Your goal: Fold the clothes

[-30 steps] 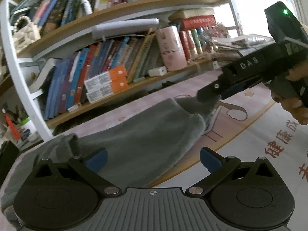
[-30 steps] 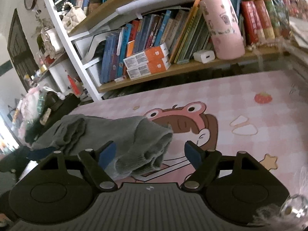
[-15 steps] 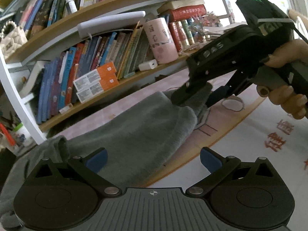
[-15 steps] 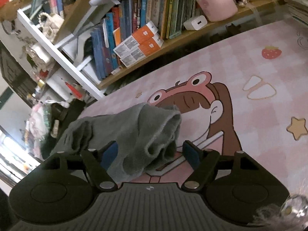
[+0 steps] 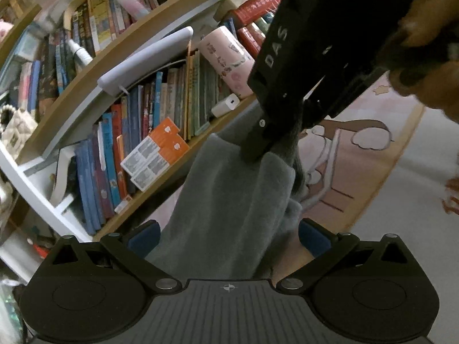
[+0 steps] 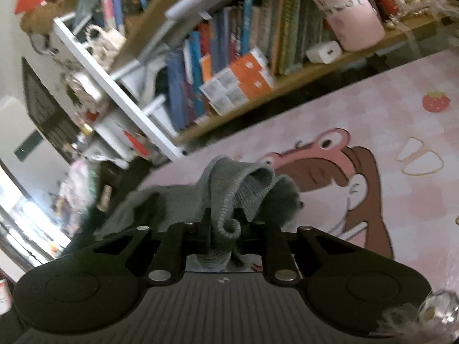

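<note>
A grey fleece garment (image 5: pixel 229 189) lies on a pink cartoon mat (image 5: pixel 344 154). In the left wrist view my left gripper (image 5: pixel 229 235) is open, its blue pads (image 5: pixel 143 233) wide apart with the cloth running between them, untouched. My right gripper (image 5: pixel 266 152) comes down from the upper right, held by a hand (image 5: pixel 430 71), and pinches the garment's far end. In the right wrist view the right gripper (image 6: pixel 223 223) has its jaws closing tight on the ribbed hem of the garment (image 6: pixel 252 183), and the hem curls out between the fingers.
A crowded bookshelf (image 5: pixel 143 132) runs along the back edge of the mat, with a pink cylinder (image 5: pixel 226 57) and a white charger (image 5: pixel 225 107) on its lower board. More shelves and clutter stand at the left (image 6: pixel 86 94). Bare pink mat (image 6: pixel 387 109) stretches to the right.
The right jaws have closed on the garment's ribbed hem and lifted it a little. The left gripper has moved in and rolled; the cloth now lies between its open fingers.
</note>
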